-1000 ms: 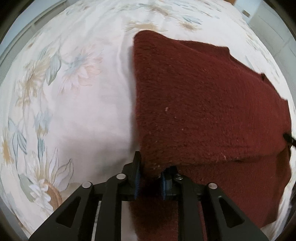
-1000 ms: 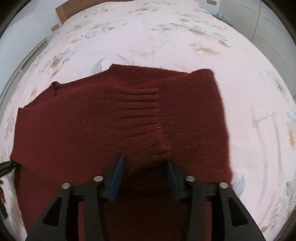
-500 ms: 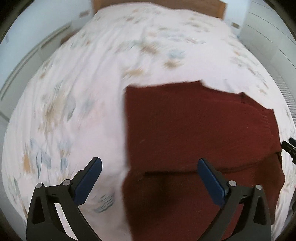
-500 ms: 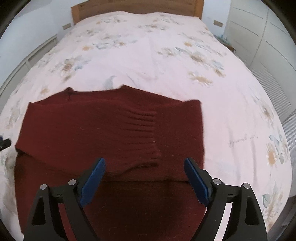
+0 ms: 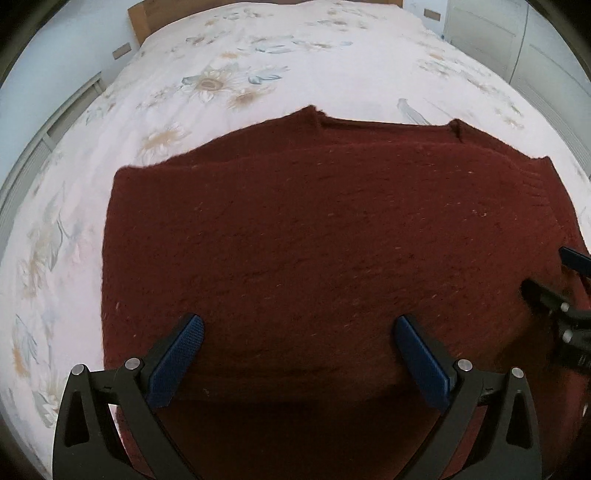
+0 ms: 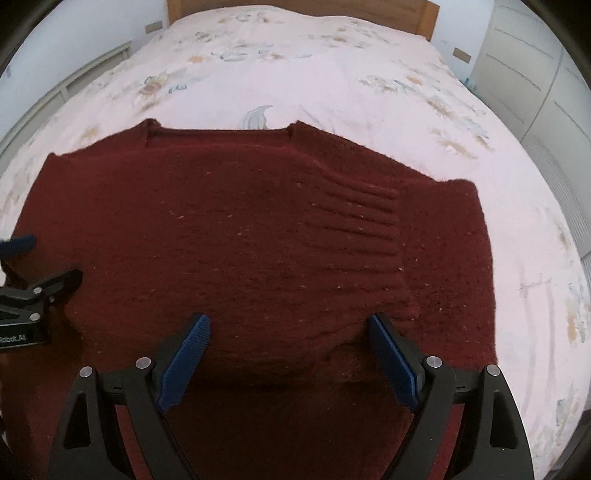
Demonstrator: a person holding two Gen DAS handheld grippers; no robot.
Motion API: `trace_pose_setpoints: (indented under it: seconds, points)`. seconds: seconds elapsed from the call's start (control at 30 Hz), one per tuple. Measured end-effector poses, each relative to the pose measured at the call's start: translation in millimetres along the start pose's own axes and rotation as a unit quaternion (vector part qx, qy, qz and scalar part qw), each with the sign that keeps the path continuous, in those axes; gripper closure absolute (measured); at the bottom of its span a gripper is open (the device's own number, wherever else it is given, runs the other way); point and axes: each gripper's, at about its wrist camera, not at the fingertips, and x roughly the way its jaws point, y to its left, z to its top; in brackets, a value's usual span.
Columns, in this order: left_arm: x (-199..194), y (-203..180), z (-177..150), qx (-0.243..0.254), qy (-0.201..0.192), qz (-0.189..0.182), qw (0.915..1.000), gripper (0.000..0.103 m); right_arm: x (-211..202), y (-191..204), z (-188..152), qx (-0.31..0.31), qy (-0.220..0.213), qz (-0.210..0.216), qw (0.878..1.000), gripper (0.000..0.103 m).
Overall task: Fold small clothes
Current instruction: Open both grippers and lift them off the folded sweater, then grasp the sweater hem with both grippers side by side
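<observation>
A dark red knitted sweater (image 5: 314, 236) (image 6: 240, 236) lies flat on the bed, its lower part folded up over the body; a ribbed cuff (image 6: 354, 221) shows on top at the right. My left gripper (image 5: 299, 325) hovers open over the near fold edge, nothing between its blue pads. Over the same edge further right, my right gripper (image 6: 288, 325) also stands open and empty. Each gripper shows at the side of the other's view: the right one (image 5: 557, 295), the left one (image 6: 26, 280).
The bed's floral white cover (image 5: 258, 66) (image 6: 314, 74) stretches beyond the sweater to a wooden headboard (image 6: 303, 5). White cupboard doors (image 6: 524, 74) stand at the right, a pale wall with a low unit (image 5: 55, 122) at the left.
Both grippers let go of the sweater's edge, opened wide and drew back. The folded layer now lies flat, and the left view has swung right, over the middle of the sweater.
</observation>
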Motion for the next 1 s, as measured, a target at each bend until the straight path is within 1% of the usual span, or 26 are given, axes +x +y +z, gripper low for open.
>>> trace_pose_setpoints:
  seconds: [0.07,0.13,0.17,0.23,0.3,0.33,0.37,0.47,0.53,0.6,0.7,0.77,0.87,1.0]
  points:
    - [-1,11,-3,-0.001,-0.002,0.007,1.0000,0.001,0,-10,-1,0.004,-0.002,-0.010,1.000,0.015]
    - [1,29,-5,-0.016,0.002,0.009,0.9998,0.001,2,-24,-2,0.011,0.001,-0.013,1.000,0.015]
    - [4,37,-6,-0.028,0.007,0.000,0.9996,0.001,3,-32,-2,0.020,0.002,-0.006,1.000,0.015]
    - [9,51,-8,-0.050,0.015,-0.026,0.9983,0.001,2,-41,-3,0.027,0.001,-0.003,1.000,0.014]
    - [11,52,-9,-0.047,0.013,-0.029,0.9984,0.001,1,-46,-3,0.027,-0.002,-0.001,1.000,0.013]
    - [11,52,-9,-0.047,0.013,-0.028,0.9984,0.001,2,-48,-4,0.029,0.000,-0.003,1.000,0.005]
    - [12,51,-9,-0.047,0.013,-0.027,0.9984,0.001,3,-49,-5,0.029,0.004,-0.008,1.000,0.001]
    - [12,52,-4,-0.048,0.027,-0.028,0.9981,0.001,-8,-54,-7,0.035,0.004,0.006,0.999,0.001]
    - [1,51,-2,-0.053,0.031,-0.031,0.9976,0.001,-27,-58,-12,0.029,-0.008,0.001,1.000,0.001]
    - [-16,53,-1,-0.053,0.022,-0.034,0.9978,0.001,-45,-63,-19,0.025,-0.018,0.002,1.000,0.001]
    - [-41,54,-9,-0.035,0.013,-0.044,0.9984,0.001,-70,-78,-40,0.031,-0.022,0.005,0.999,0.001]
    - [-58,58,-23,-0.027,0.015,-0.037,0.9988,0.001,-83,-89,-56,0.047,-0.020,0.002,0.999,0.001]
    - [-72,62,-45,-0.027,0.028,-0.036,0.9986,0.001,-95,-106,-89,0.075,-0.007,0.001,0.997,0.001]
    - [-79,75,-79,-0.045,0.056,-0.033,0.9969,0.001,-100,-115,-129,0.101,0.023,0.001,0.995,0.001]
